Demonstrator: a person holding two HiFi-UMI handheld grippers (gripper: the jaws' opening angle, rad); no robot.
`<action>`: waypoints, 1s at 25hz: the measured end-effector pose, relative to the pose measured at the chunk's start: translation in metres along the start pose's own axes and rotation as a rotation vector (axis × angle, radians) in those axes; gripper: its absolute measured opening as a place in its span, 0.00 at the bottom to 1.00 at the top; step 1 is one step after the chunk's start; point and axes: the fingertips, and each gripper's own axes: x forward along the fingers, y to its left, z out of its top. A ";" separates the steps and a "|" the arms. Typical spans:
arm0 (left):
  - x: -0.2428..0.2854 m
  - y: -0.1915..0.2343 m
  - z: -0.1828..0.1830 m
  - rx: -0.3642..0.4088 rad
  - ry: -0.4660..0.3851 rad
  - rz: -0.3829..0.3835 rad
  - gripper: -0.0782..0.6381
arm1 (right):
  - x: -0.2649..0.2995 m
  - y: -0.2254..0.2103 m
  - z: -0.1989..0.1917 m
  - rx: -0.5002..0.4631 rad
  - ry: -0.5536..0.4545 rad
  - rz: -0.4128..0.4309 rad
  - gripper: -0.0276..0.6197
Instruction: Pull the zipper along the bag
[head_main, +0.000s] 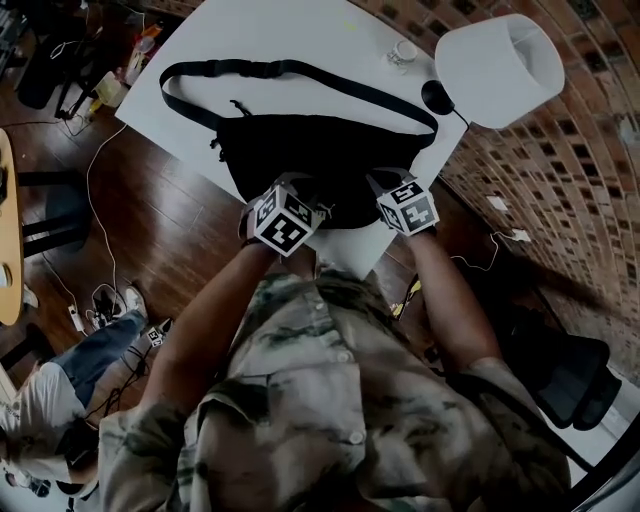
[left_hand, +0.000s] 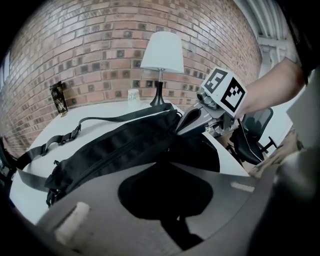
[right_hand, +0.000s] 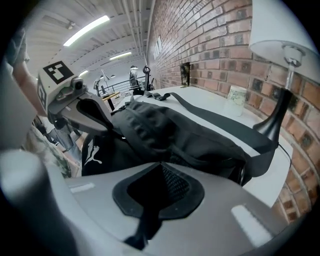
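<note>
A black waist bag (head_main: 300, 150) lies on the white table (head_main: 260, 40), its long strap (head_main: 300, 70) looped toward the far side. Both grippers sit at the bag's near edge. My left gripper (head_main: 298, 196) is shut on black bag fabric (left_hand: 165, 172). To its right, my right gripper (head_main: 388, 186) is shut on a fold of the bag with mesh lining (right_hand: 161, 169). Each gripper shows in the other's view: the right gripper (left_hand: 196, 119) against the bag's end, the left gripper (right_hand: 92, 112) against the bag's side. I cannot make out the zipper pull.
A lamp with a white shade (head_main: 498, 68) and black base (head_main: 436, 96) stands at the table's far right, next to a glass cup (head_main: 405, 50). A brick wall (head_main: 560, 170) runs along the right. A black chair (head_main: 570, 370) and floor cables (head_main: 95, 300) flank me.
</note>
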 end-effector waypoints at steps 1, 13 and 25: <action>-0.003 0.005 -0.003 -0.002 -0.003 -0.008 0.14 | 0.000 -0.001 0.000 0.012 0.009 -0.005 0.05; -0.044 0.063 -0.045 -0.041 -0.027 -0.072 0.15 | -0.002 -0.007 -0.002 0.124 0.061 -0.084 0.05; -0.062 0.100 -0.071 -0.048 -0.041 -0.092 0.15 | -0.002 -0.010 -0.002 0.183 0.085 -0.164 0.05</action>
